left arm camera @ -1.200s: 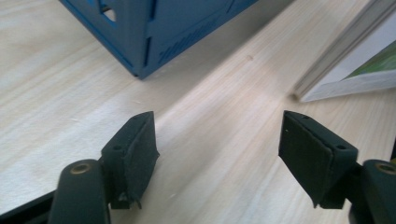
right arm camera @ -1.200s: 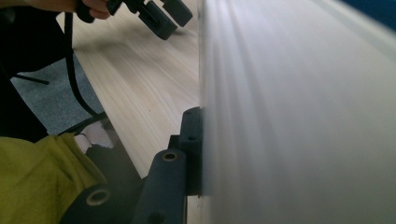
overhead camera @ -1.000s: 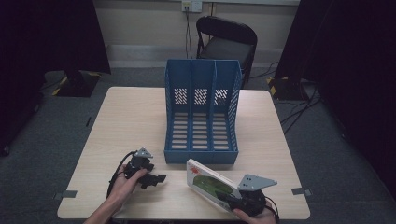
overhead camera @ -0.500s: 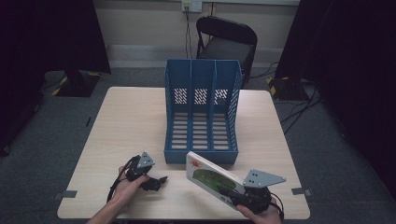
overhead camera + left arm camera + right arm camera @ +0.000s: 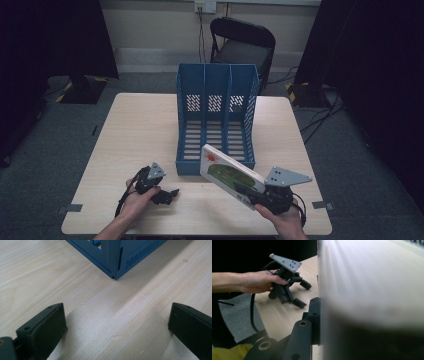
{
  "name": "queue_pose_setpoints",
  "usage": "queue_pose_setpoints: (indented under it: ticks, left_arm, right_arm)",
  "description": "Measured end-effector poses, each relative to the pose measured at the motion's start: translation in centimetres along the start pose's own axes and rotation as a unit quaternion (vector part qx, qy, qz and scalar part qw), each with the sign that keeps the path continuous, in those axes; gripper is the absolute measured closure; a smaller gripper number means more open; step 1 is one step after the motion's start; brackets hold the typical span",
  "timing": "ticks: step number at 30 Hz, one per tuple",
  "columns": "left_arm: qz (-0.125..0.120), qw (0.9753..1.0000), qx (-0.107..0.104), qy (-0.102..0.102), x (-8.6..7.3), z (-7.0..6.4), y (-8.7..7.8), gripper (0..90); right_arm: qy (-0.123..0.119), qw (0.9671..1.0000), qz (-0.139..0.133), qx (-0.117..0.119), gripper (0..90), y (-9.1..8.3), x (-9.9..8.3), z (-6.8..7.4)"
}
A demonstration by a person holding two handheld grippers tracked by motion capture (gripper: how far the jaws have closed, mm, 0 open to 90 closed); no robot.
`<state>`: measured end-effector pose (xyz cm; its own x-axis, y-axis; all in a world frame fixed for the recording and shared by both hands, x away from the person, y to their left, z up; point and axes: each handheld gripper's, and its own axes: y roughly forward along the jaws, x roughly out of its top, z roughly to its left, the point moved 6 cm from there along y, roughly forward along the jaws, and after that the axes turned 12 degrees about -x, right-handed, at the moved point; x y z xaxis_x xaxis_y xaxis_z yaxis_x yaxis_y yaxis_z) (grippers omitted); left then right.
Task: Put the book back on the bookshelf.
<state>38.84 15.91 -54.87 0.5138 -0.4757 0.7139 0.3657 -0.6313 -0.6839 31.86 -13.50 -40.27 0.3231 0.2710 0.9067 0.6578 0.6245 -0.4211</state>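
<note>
The right gripper [image 5: 250,192] clamps a white book [image 5: 231,173], tilted above the table [image 5: 145,125] near its front edge, just before the blue file holder [image 5: 216,120]. Toward the front left corner, the left gripper [image 5: 167,194] rests with jaws wide apart, holding nothing.

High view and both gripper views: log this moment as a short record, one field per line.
surface: light wooden table
organizer: blue three-slot file holder, open side toward the person, slots empty
held item: book, tilted, in front of the holder's right slot
right gripper: shut on the book
left gripper: open, empty, low over the table near the holder's front left corner
background: black folding chair
</note>
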Motion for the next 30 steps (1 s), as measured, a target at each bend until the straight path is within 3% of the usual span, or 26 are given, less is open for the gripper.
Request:
queue_pose_setpoints:
  ticks: [16, 24, 30]
  left_arm:
    - [0.002, 1.0000, 0.000, 0.001, 0.0, 0.0, 0.0, 0.2]
    - [0.002, 1.0000, 0.000, 0.001, 0.0, 0.0, 0.0, 0.2]
    - [0.003, 1.0000, -0.002, 0.001, 0.0, 0.0, 0.0, 0.0]
  right_arm:
    - [0.015, 0.9979, -0.013, -0.061, 76.5, 0.9, 2.2, -3.0]
    - [0.037, 0.9939, -0.012, -0.103, 76.6, 2.1, 3.1, -4.8]
    - [0.045, 0.9892, -0.009, -0.140, 76.6, 2.8, 4.1, -5.8]
